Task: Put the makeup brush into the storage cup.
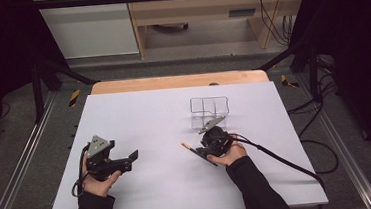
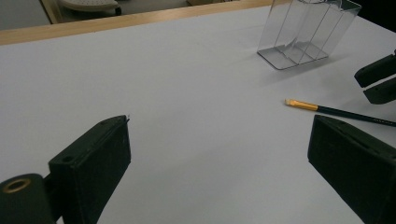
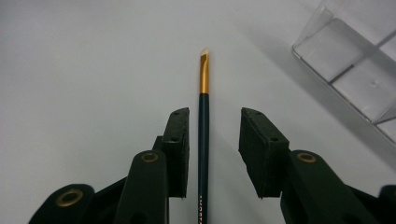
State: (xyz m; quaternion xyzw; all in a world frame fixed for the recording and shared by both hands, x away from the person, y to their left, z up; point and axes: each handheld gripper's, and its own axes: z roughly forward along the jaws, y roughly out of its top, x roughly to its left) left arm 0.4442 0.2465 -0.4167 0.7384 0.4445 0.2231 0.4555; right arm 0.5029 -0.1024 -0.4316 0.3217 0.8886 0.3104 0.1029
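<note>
I see my right gripper (image 3: 212, 154) low over the white table (image 1: 144, 117). Its two black jaws are apart, with one on each side of a thin dark brush (image 3: 203, 135). The brush lies flat on the table between them, closer to one jaw. I cannot tell if that jaw touches it. The brush has a gold band and a pale tip that points away from the gripper. A clear plastic box (image 1: 209, 110) with little rooms inside stands just beside this gripper, a bit farther back. My left gripper (image 1: 128, 161) sits well apart on the left side. Its jaws are wide apart and hold nothing.
</note>
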